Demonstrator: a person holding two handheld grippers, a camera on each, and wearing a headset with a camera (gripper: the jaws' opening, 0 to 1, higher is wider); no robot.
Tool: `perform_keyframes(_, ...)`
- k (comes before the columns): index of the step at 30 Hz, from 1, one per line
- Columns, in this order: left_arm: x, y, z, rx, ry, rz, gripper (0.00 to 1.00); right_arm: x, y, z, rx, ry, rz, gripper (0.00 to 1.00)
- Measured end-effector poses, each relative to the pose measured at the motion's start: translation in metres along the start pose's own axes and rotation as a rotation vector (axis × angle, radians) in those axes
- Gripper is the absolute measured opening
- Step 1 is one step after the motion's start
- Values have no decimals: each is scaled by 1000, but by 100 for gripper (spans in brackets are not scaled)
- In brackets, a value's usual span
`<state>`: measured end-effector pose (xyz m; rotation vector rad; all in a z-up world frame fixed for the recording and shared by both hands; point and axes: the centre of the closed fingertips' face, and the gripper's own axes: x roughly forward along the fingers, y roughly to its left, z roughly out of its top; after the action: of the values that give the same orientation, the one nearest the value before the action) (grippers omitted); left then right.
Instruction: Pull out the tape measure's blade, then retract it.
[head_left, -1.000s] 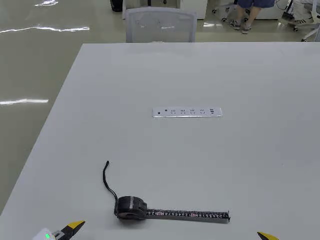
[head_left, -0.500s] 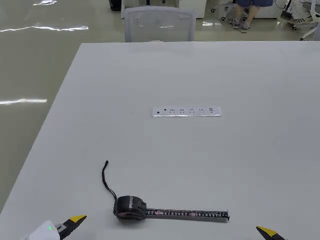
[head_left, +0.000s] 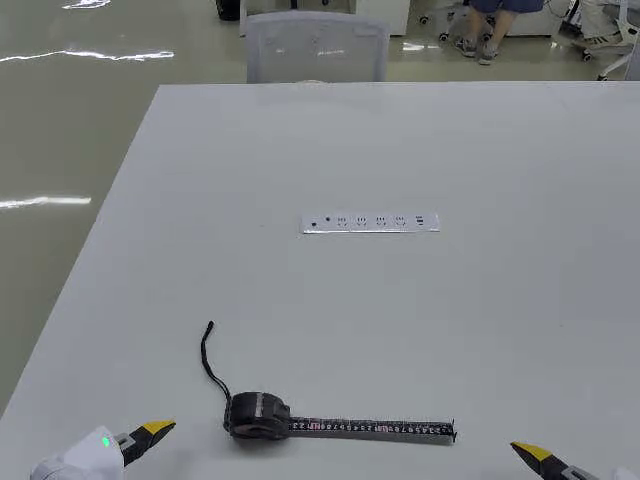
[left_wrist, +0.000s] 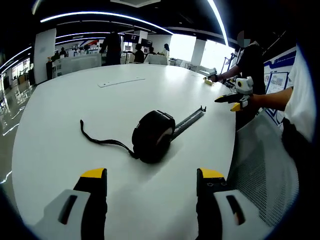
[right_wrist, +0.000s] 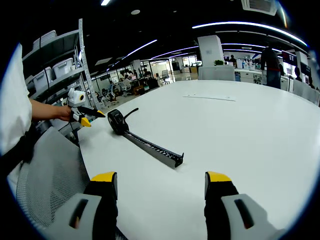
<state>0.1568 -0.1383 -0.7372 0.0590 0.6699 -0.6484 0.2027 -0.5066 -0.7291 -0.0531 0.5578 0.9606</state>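
White tabletop runs out to a grey chair at its far edge. The tape measure's black case lies on its side near the front edge. Its blade is drawn out flat to the right of the case, and its wrist strap curls off behind the case. A power strip sits well beyond the case. The left gripper is near the case on its left, jaws spread wide, gripping and touching nothing. The right gripper is far right of the case, past the blade's hooked end, jaws equally wide and empty.
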Motion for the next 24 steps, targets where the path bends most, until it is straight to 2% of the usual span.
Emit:
perform_keyframes(10,7,3,7,44,21,-23,69,6,-6,6,-17,11,22,71)
perform_keyframes(13,10,3,8,58,28,-32,69,7,-7,9,-16,0,26,70)
perform_keyframes(15,12,4,7,63,30,-37,69,8,-6,8,-32,16,30,70)
perform_keyframes(24,19,6,12,93,47,-56,69,14,-13,8,-47,22,49,69)
